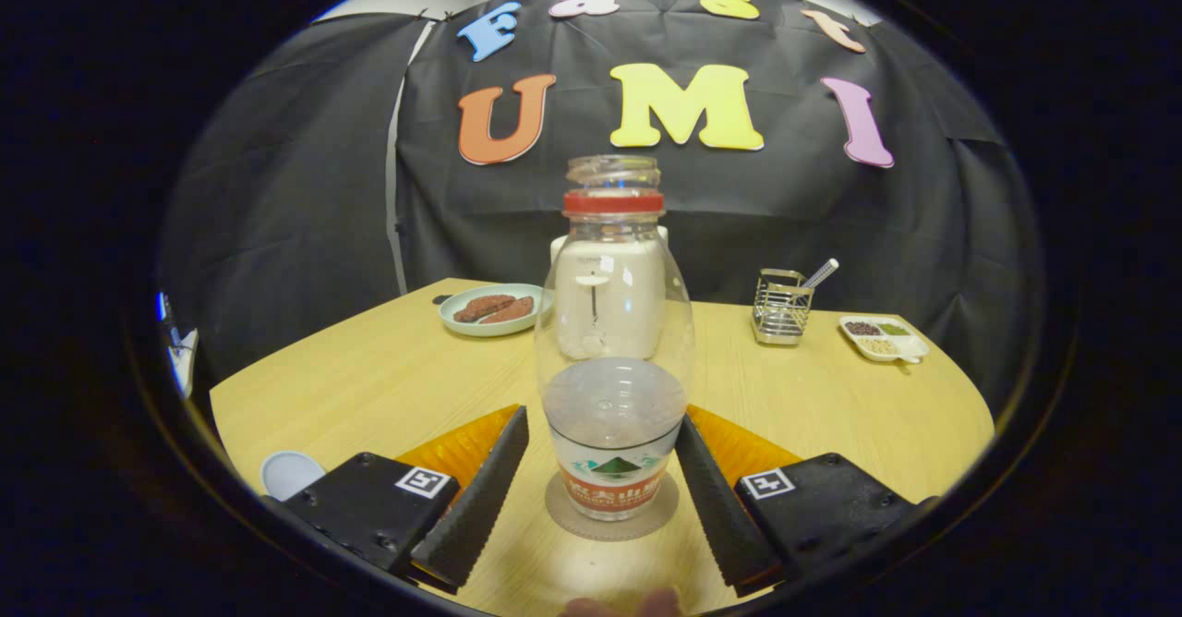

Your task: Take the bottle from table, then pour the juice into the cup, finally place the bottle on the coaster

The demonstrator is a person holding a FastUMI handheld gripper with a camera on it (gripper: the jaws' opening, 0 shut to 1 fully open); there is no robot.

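The bottle [614,340] stands upright on the coaster [611,511], dead ahead between the fingers of the claw [605,478], near the table's [388,377] near edge. The claw is released: both fingers flank the bottle's lower body with slim gaps (the placing looks done). A pale cup [609,298] stands just beyond the bottle, with a plate [494,310], a rack [781,308] and a tray [884,338] along the far edge.

One bottle [614,340] on one coaster [611,520]; behind bottle: one cup [610,298], one plate [494,309], one wire holder [781,307], one divided dish [883,337].
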